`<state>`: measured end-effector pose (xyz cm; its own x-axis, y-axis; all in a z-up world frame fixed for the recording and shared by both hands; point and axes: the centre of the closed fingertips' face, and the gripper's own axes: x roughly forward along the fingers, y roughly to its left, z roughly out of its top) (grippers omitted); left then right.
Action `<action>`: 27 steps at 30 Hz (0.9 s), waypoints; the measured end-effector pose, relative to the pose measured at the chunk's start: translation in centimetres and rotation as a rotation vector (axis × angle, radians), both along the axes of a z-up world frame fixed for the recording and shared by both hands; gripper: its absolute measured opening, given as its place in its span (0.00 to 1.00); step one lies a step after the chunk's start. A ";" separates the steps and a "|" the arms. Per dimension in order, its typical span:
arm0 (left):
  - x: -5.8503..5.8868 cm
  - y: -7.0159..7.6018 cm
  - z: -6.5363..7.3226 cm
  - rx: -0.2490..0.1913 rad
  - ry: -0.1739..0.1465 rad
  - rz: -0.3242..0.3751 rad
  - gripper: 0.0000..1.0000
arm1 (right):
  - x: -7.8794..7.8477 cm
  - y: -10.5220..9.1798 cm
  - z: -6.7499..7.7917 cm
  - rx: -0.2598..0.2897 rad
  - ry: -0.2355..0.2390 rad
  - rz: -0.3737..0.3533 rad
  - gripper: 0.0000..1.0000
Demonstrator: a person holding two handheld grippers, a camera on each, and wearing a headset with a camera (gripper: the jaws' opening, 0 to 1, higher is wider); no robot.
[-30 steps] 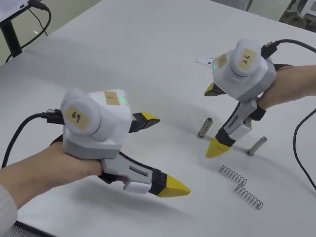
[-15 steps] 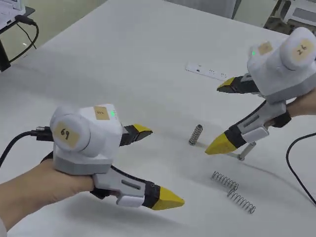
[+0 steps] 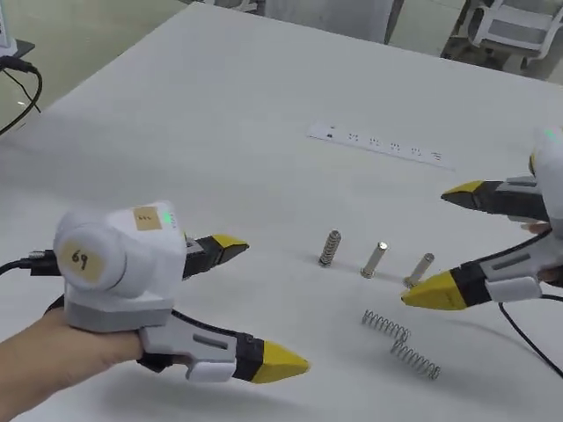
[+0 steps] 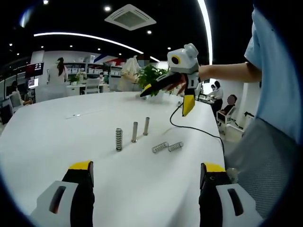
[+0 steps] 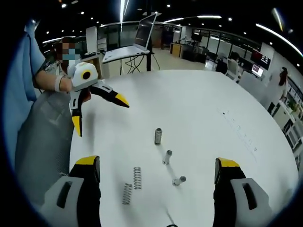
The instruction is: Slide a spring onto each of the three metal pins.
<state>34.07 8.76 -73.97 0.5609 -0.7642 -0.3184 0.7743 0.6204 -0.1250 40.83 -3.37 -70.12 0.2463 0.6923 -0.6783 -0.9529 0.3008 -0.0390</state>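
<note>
- Left gripper [image 3: 271, 304]: jaws spread wide, empty.
- Right gripper [image 3: 426, 247]: jaws spread wide, empty.
- One sprung pin [image 3: 330, 249], upright.
- Two bare pins [image 3: 375, 259] beside it, two loose springs [image 3: 385, 325] near.

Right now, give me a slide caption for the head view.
Open left gripper and open right gripper flank a spring-fitted pin, two bare pins and two loose springs.

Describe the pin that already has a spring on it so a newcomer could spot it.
On the white table, three metal pins stand in a short row. The sprung pin is the end one nearest the left gripper; it alone wears a coil, while the two bare pins are smooth.
</note>
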 end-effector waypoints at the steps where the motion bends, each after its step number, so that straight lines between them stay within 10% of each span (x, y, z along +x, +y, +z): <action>1: -0.1 -0.1 0.1 0.000 0.002 -0.003 0.90 | -0.1 -0.5 0.0 0.009 0.005 -0.024 1.00; 27: -0.5 -2.7 1.5 0.107 -0.022 -0.142 0.90 | -4.1 -9.6 -0.4 0.151 0.004 -0.292 1.00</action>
